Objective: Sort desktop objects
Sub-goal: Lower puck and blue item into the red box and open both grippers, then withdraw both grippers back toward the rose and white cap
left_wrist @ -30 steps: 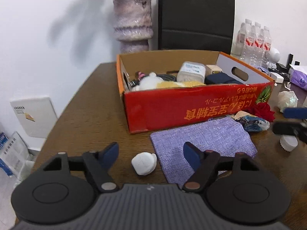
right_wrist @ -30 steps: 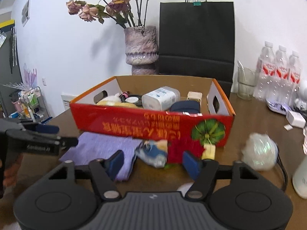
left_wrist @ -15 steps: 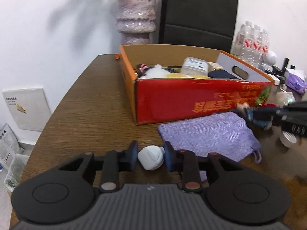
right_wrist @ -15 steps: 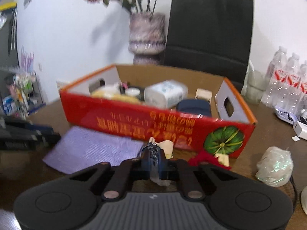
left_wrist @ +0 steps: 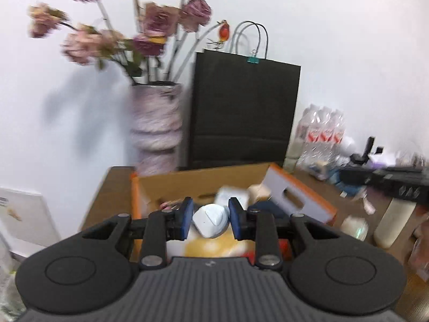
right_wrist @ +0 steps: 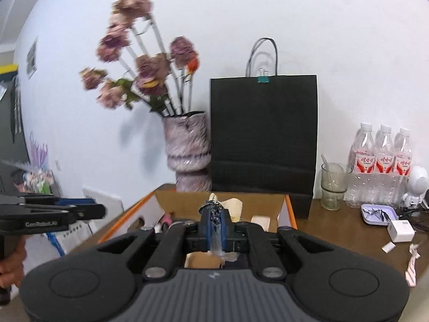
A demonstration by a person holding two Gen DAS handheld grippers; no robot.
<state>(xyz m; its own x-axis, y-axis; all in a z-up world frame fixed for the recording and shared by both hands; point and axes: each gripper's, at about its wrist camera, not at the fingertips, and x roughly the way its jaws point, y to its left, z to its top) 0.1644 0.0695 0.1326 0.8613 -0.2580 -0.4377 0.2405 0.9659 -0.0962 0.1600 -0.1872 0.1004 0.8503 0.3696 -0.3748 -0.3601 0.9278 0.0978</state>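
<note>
Above the box: both hand-held grippers raised over the open cardboard box (left_wrist: 203,182), each carrying one item.
Left hand-held gripper (left_wrist: 210,221): clenched on a small white lump (left_wrist: 210,221), pads pressing its two sides; lump off the worktop (left_wrist: 112,187), over the near part of the box.
Right hand-held gripper (right_wrist: 215,228): clenched tight on a thin blue-and-clear wrapped item (right_wrist: 214,225), its top poking up past the fingertips, its clear end hanging below.
Step in hand: carrying picked-up things to the box, by the look of it; release not yet done.
Next move: likely a short reach forward and down into free space inside the walls, then letting go; two loads side by side, so best kept apart to avoid a knock.
Box contents: a white packet, a dark pouch and something pink, all smeared by blur.
Hidden: box floor under both loads, covered by the gripper bodies.
Hard to make out: what the lump and the wrapped item really are.
Cut off: left hand-held gripper at the edge of the right view, with part of a hand (right_wrist: 10,263).
</note>
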